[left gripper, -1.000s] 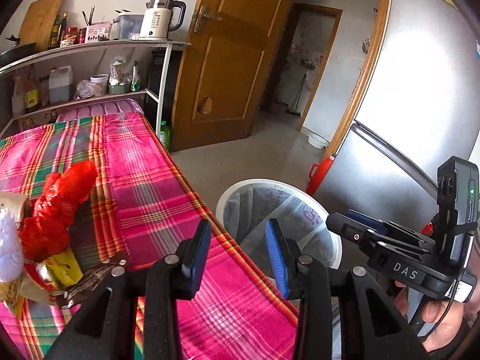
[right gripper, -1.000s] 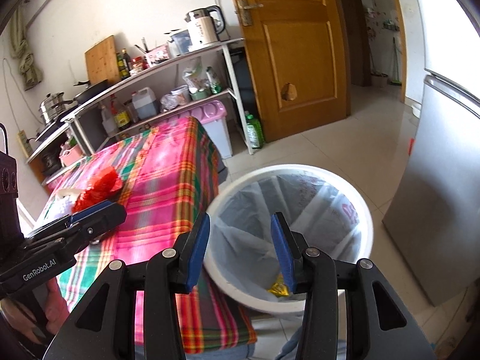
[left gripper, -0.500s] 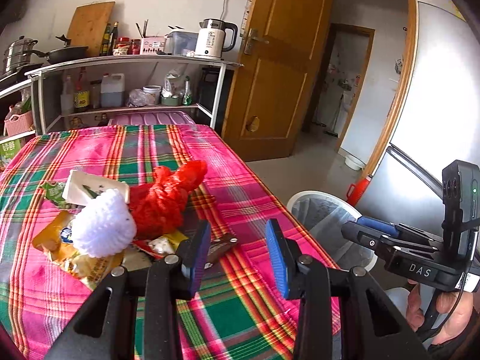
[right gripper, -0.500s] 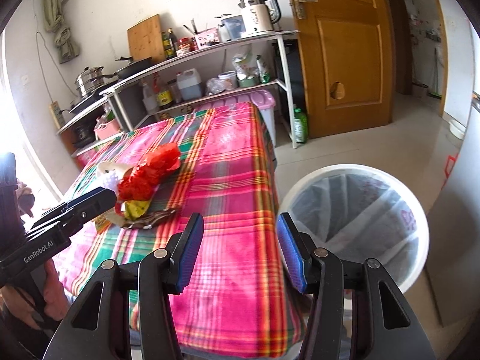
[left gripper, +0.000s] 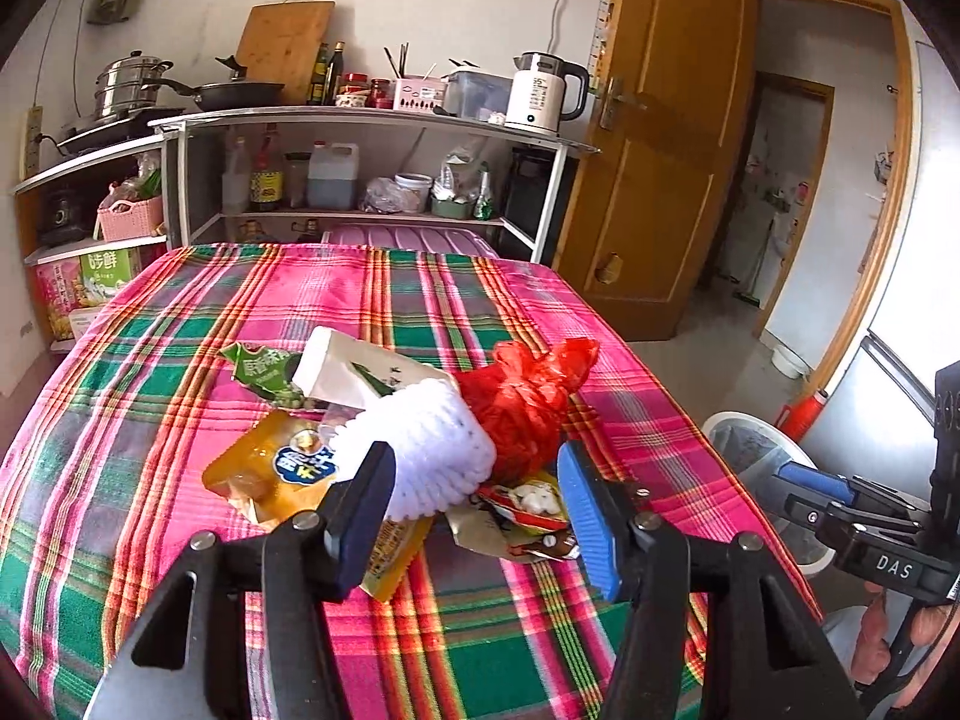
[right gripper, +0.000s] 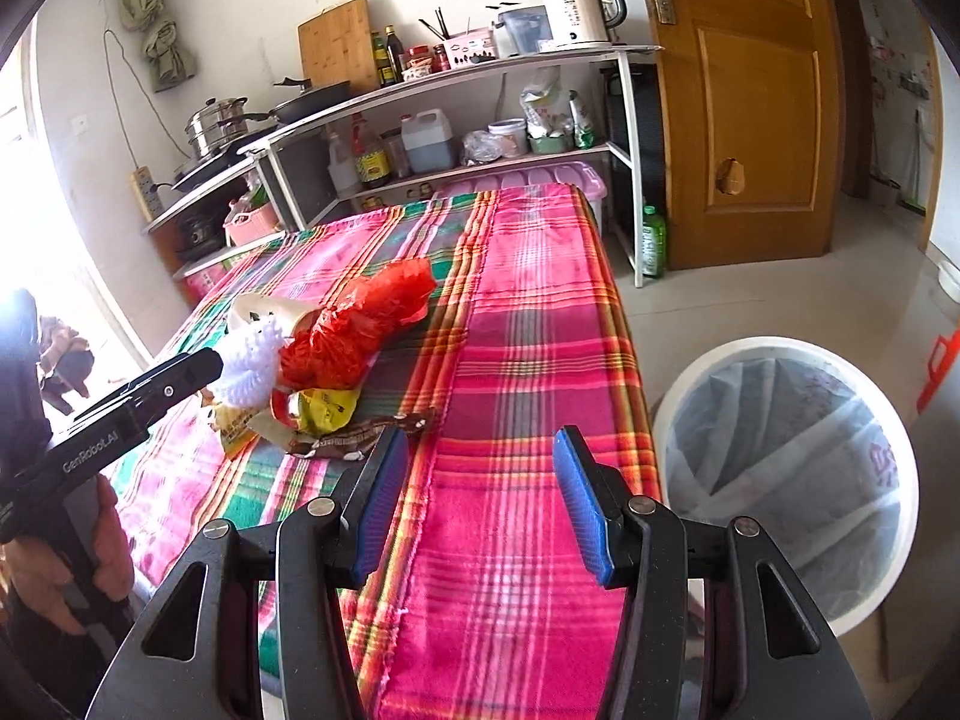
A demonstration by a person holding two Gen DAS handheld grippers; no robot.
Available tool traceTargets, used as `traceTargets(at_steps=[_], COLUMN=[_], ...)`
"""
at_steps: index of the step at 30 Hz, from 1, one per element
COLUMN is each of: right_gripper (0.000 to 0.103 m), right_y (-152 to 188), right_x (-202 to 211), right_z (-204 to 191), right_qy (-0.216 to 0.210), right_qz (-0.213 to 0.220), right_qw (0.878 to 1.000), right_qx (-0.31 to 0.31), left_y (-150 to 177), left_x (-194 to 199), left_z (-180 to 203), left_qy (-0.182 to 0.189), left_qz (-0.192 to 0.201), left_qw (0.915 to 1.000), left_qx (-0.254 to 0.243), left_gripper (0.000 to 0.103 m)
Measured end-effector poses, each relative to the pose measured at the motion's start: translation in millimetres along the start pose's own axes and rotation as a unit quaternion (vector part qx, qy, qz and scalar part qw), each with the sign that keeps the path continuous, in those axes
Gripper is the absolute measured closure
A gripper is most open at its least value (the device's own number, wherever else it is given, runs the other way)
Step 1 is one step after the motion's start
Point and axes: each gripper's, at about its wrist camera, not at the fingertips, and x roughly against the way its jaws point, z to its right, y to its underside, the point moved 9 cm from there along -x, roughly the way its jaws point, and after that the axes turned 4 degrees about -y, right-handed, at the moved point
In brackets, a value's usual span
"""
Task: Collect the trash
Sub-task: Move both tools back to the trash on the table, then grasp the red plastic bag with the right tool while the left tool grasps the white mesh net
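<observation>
Plaid cloth in pink, green and orange covers the table, and the trash lies in one heap near its middle. The heap consists of a white foam fruit net, a crumpled red plastic bag, a yellow snack pouch, a green wrapper, a white carton and a brown wrapper at the near edge.

Left gripper: jaws opening, nothing between the pads. It points down at the heap, with the foam net and the small wrappers just beyond the fingertips.

Right gripper: jaws parted, empty. It hangs over bare cloth between the heap and the table edge. The brown wrapper lies just beside its left finger.

White lined trash bin: stands on the floor beside the table, well apart from the heap.

Judged step: approach for the next pick.

Hazards:
- Items overlap. A closure on the foam net may drag the pouch or wrappers underneath, which may then drop on the way to the bin.
- Foam net is springy and compressible. A shallow grip at its edge may slip off.
- Flat wrappers lie tight on the cloth. A low pinch may catch the tablecloth and pull it, shifting the heap.
- Both grippers are near each other; simultaneous reaches into the heap may cause a collision.
</observation>
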Motion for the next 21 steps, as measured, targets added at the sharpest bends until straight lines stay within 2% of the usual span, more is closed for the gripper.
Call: traceTargets(at_steps=[6,13,19,20,21], right_gripper=[0.051,0.051,0.051,0.051,0.051], right_y=[-8,-20,-28,-29,-30], right_x=[-15,-34,-52,-55,-58], right_z=[-8,-22,-34,-36,-38], right_qy=[-0.01,-0.025,-0.038,-0.041,-0.044], right_qz=[-0.005,-0.009,-0.018,-0.019,-0.021], right_qw=[1.0,1.0,0.999,0.999,0.999], right_qx=[0.002,0.009,0.011,0.011,0.01], left_y=[1,3,4,5,6], left_x=[-18,-34,-44,-44,-44], left_z=[-21,-30,-33,-33,-33], left_qy=[-0.026,-0.021,-0.005,-0.001,0.004], left_qz=[-0.011,-0.029,-0.042,-0.042,-0.044], left_qw=[0.9995,0.9987,0.9975,0.9974,0.9972], left_qx=[0.013,0.036,0.057,0.059,0.061], left_gripper=[0.038,0.03,0.031,0.033,0.04])
